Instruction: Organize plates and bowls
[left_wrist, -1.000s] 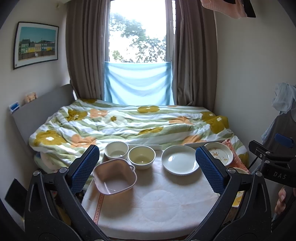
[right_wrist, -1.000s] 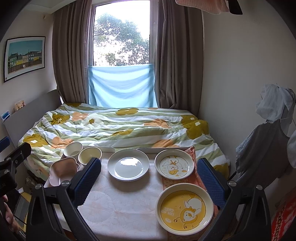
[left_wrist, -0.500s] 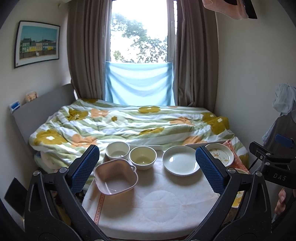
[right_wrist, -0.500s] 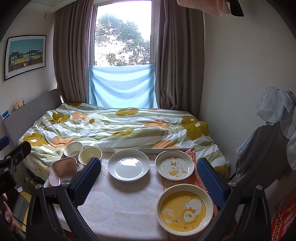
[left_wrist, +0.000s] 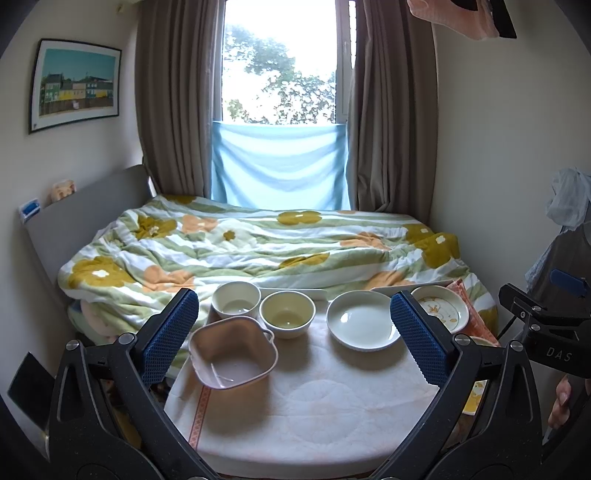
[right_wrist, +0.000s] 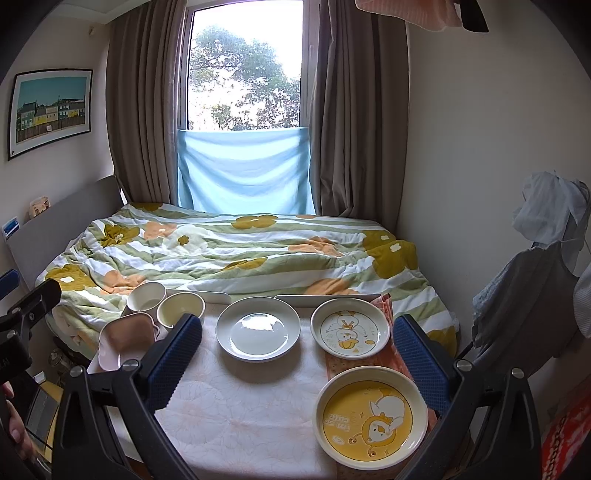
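Observation:
On a small cloth-covered table (left_wrist: 314, 413) stand a pink square bowl (left_wrist: 232, 352) (right_wrist: 125, 341), a white bowl (left_wrist: 236, 300) (right_wrist: 146, 296), a yellowish bowl (left_wrist: 287, 318) (right_wrist: 181, 309) and a plain white plate (left_wrist: 364, 325) (right_wrist: 258, 328). Two duck-print plates sit at the right: a white one (right_wrist: 350, 328) (left_wrist: 441, 308) and a yellow one (right_wrist: 370, 416). My left gripper (left_wrist: 293, 339) hovers open above the table's near side, empty. My right gripper (right_wrist: 297, 362) is open too, above the plates, holding nothing.
A bed with a flowered quilt (left_wrist: 258, 251) (right_wrist: 240, 254) abuts the table's far edge. Clothes hang on a rack at the right (right_wrist: 535, 295). A hand (left_wrist: 559, 402) holds the other gripper at the frame's edge. Walls close in on both sides.
Both views have shifted very slightly; the dishes have stayed in place and both grippers remain open.

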